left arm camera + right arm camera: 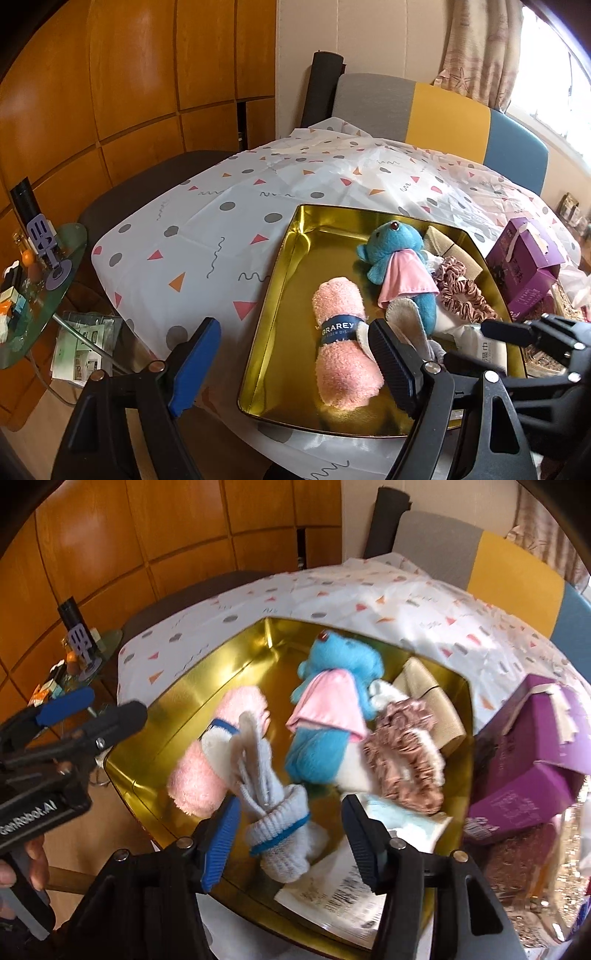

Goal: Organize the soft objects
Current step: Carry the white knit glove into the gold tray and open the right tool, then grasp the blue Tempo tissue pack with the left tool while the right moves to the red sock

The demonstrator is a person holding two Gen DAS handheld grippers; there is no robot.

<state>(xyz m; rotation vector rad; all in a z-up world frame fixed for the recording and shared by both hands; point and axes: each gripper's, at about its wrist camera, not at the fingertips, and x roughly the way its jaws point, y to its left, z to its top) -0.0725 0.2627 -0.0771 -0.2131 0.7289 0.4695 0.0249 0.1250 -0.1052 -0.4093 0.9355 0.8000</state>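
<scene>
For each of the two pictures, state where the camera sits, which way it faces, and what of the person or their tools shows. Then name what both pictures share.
Left wrist: sits on the left hand-held gripper, looking down at the gold tray; the right hand-held gripper enters at right.
Right wrist: sits on the right hand-held gripper, looking down over the rolled sock; fingers hold the left one.
Shared: tray, pink towel, blue plush.

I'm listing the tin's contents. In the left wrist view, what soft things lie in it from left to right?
Rolled pink towel with a navy band → blue plush toy in a pink cape → ruffled brown-pink scrunchie, all in the gold metal tin.
</scene>
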